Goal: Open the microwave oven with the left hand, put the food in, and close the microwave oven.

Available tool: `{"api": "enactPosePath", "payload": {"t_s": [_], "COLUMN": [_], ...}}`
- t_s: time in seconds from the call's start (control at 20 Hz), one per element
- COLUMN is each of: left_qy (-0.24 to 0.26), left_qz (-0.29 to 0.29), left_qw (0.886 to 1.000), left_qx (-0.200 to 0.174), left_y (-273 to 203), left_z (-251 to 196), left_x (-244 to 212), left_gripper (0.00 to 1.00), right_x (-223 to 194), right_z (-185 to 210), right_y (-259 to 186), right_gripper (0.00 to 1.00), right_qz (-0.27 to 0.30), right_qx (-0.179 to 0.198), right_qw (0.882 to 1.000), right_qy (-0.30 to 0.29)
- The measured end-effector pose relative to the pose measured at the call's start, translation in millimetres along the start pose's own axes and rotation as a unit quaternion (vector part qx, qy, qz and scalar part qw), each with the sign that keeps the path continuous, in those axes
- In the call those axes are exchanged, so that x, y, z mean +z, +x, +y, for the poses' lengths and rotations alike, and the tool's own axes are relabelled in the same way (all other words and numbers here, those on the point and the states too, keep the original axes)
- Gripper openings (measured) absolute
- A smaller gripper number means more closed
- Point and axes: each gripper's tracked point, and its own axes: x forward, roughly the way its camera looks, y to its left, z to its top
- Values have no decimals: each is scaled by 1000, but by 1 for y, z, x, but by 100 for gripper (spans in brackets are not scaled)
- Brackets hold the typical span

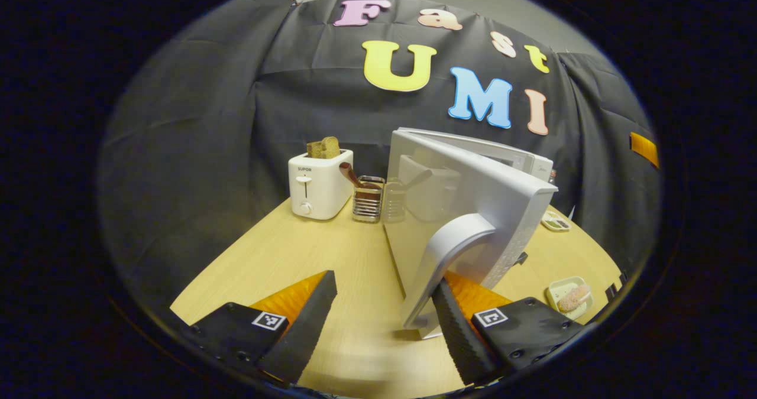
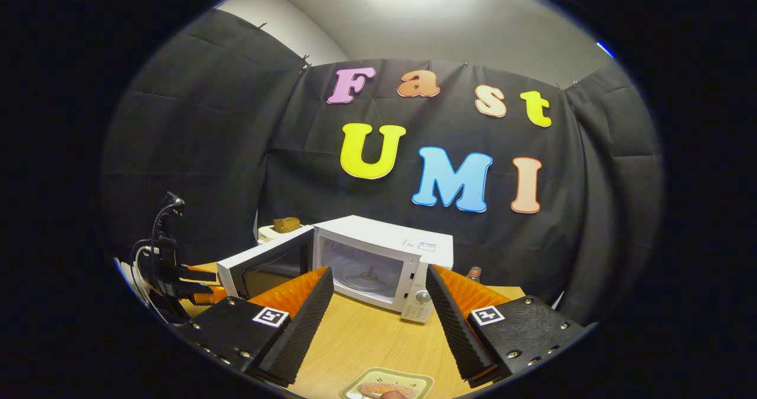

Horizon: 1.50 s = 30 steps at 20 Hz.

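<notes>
Microwave point(image 1: 473, 168) count from my left gripper view: one, white, standing on the wooden table point(image 1: 331, 251) with its door point(image 1: 467, 210) swung wide toward me. I see one toaster point(image 1: 319, 186) at the far left with one slice of toast point(image 1: 323, 148) standing in its slot. Beside it sit one metal holder point(image 1: 368, 201) with a brown utensil in it and one clear jar point(image 1: 395, 201). To the right I count two small dishes: a far one point(image 1: 555, 221) with contents I cannot make out, and a near one point(image 1: 568, 295) holding a pinkish piece of food point(image 1: 572, 298). My left gripper point(image 1: 384, 310) has its fingers spread apart; the right finger is behind the door's curved handle point(image 1: 440, 263) and nothing is clamped.

From my right gripper view, the one microwave point(image 2: 384, 257) stands at the far side of the table point(image 2: 366, 340), door point(image 2: 263, 266) open to the left, the chamber showing only its turntable. The toaster point(image 2: 278, 230) with its toast point(image 2: 286, 224) peeks up behind the door. One bottle top point(image 2: 474, 273) shows just right of the microwave. One dish point(image 2: 387, 384) with the food point(image 2: 384, 390) lies nearest me, between my right gripper's point(image 2: 378, 322) fingers, which stand wide apart and touch nothing. At the far left the other gripper point(image 2: 192, 281) sits against the door's edge.
</notes>
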Motion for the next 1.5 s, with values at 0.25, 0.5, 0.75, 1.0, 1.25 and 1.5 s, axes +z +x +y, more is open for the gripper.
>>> {"api": "enactPosePath", "payload": {"t_s": [0.25,0.5,0.75,1.0,1.25,1.5], "left_qy": [4,-9,-21,-36,-45,-46], "left_qz": [4,4,-4,-28,-46,-55], "left_qw": [1000,1000,999,995,990,988], "left_qx": [-4,-6,29,86,123,136], "left_y": [0,-13,-58,-103,-133,-150], "left_z": [7,-2,11,26,28,26], "left_x": [-1,-6,-10,5,12,14], "left_gripper": [100,99,100,100,100,100], "right_x": [-33,-76,-122,-186,-233,-272], "right_z": [-2,-9,-11,1,11,-2], "right_y": [12,36,57,42,2,-26], "right_gripper": [96,96,96,97,97,97], "right_qz": [63,137,197,284,348,402], "right_qx": [33,83,133,229,325,362], "right_qw": [997,987,970,921,855,797], "right_qy": [-30,-30,-57,-138,-207,-267]}}
